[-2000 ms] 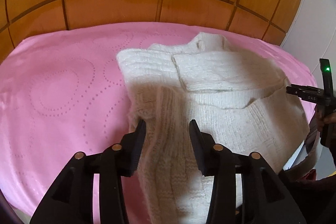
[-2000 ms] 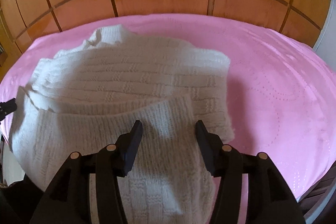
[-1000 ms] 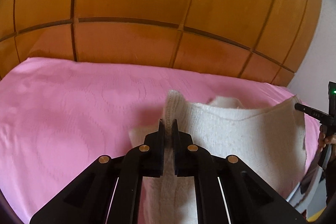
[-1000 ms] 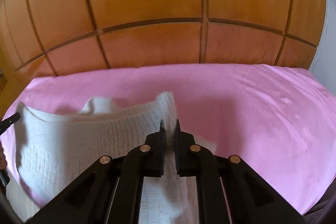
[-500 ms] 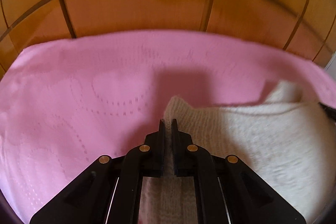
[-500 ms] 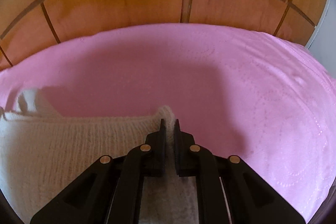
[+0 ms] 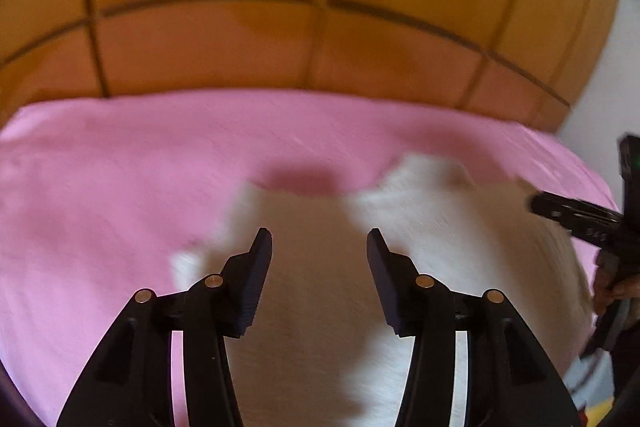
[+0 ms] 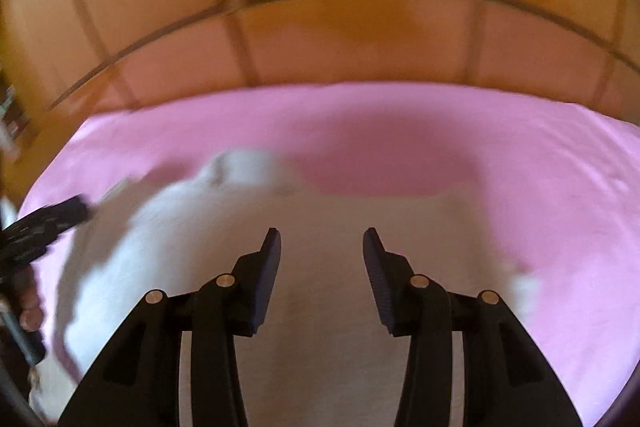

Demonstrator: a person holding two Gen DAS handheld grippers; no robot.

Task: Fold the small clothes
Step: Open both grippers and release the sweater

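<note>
From the left wrist camera, the left claw [image 7: 319,241] stands wide open with nothing between its fingers. The white knitted sweater [image 7: 328,307] lies directly below and ahead of it on the pink bed sheet [image 7: 100,211], spreading from just left of the left finger out to the right edge of the view. The picture is blurred, so the knit's folds cannot be made out; a paler bump of fabric rises at its far right side. Beyond the sheet stands a wooden panelled headboard [image 7: 280,27], with a pale wall [image 7: 616,67] at the far right. The right claw [image 7: 560,211] reaches in from the right edge over the sweater's far side, with a hand [image 7: 612,291] gripping its handle; whether it touches the knit I cannot tell.

From the right wrist camera, the right claw [image 8: 322,239] is likewise spread wide and empty. The sweater [image 8: 320,307] lies under and in front of it, running off to the left, its far edge just ahead of the fingertips. Pink sheet [image 8: 560,227] surrounds it on the far and right sides, with the headboard [image 8: 320,27] behind. The left claw [image 8: 52,219] pokes in from the left edge beside the sweater's left side, fingers of a hand [image 8: 30,307] showing below it.
</note>
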